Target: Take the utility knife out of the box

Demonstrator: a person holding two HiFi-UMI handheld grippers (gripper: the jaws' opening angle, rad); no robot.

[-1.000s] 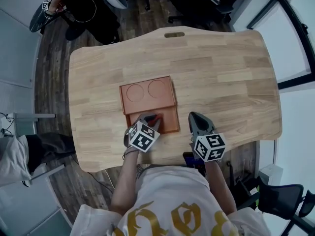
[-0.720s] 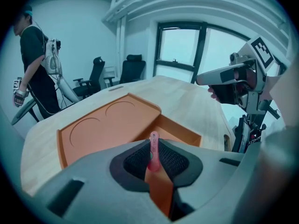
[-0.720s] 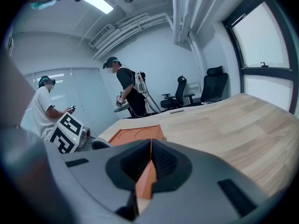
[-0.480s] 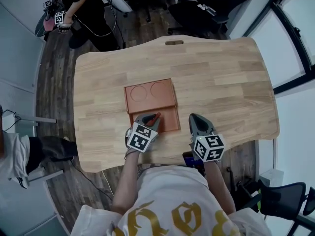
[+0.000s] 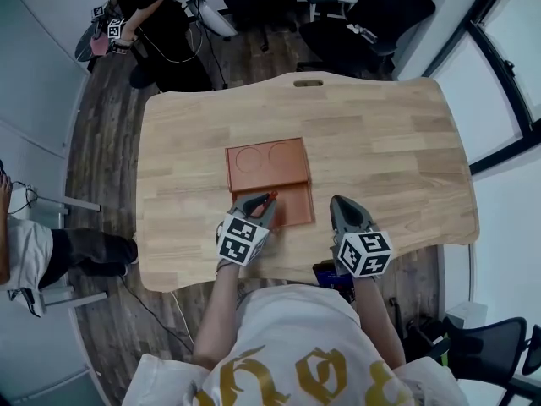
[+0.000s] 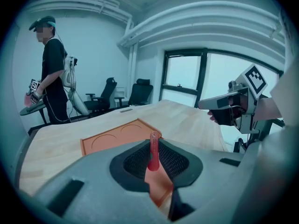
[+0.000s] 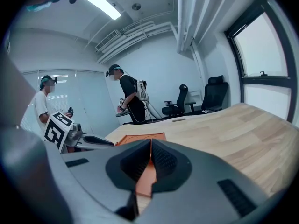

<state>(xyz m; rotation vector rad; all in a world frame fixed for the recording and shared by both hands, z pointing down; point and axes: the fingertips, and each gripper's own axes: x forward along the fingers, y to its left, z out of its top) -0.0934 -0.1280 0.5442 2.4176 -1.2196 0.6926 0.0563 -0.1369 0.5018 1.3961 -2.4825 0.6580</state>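
Box (image 5: 269,161) on table (image 5: 389,142) ctr; knife (image 5: 267,200) over nr end.

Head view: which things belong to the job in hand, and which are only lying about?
Job: utility knife, clamped in the left gripper; orange box; right gripper, shut, empty.
Lying about: office chairs; standing person.

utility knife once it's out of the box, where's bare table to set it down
Widest bare patch: the table to the right of the right gripper. The strip left of the box and the band beyond it are bare too. Crowded at the near edge, where the left gripper holds the utility knife over the box.
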